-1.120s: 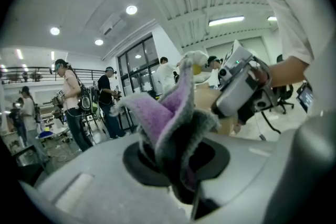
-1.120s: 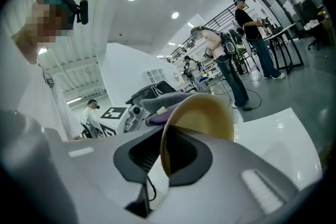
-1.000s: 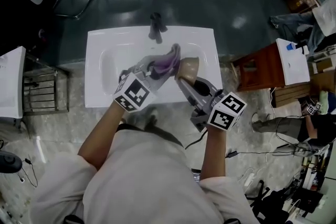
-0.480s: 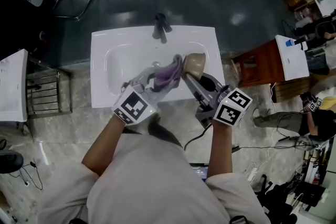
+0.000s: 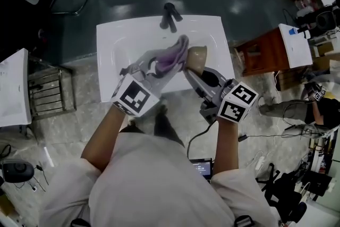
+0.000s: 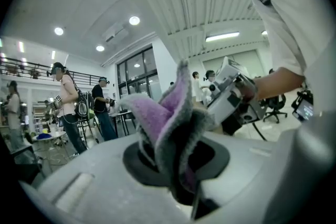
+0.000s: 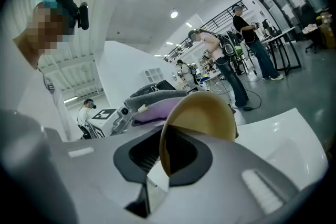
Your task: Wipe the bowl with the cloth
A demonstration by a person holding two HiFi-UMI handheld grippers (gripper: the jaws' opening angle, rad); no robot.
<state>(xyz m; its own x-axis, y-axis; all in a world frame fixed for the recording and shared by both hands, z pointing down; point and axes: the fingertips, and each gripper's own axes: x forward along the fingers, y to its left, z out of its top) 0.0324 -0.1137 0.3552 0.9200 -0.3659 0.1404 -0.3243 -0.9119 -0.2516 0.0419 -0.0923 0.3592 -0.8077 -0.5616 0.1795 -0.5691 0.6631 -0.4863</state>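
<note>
Left hand-held gripper (image 5: 158, 65) tight on purple cloth (image 5: 174, 57) beside tan bowl (image 5: 195, 57)

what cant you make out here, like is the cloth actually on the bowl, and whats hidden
- Whether the cloth touches the bowl: in the head view they meet, but it is too small to tell.
- Bowl's side facing the cloth: turned away in the right gripper view; the right tool holds its rim.
- Pads of the left tool: left gripper view, buried in cloth.
- Drain of the sink: head view, covered by both tools.
</note>
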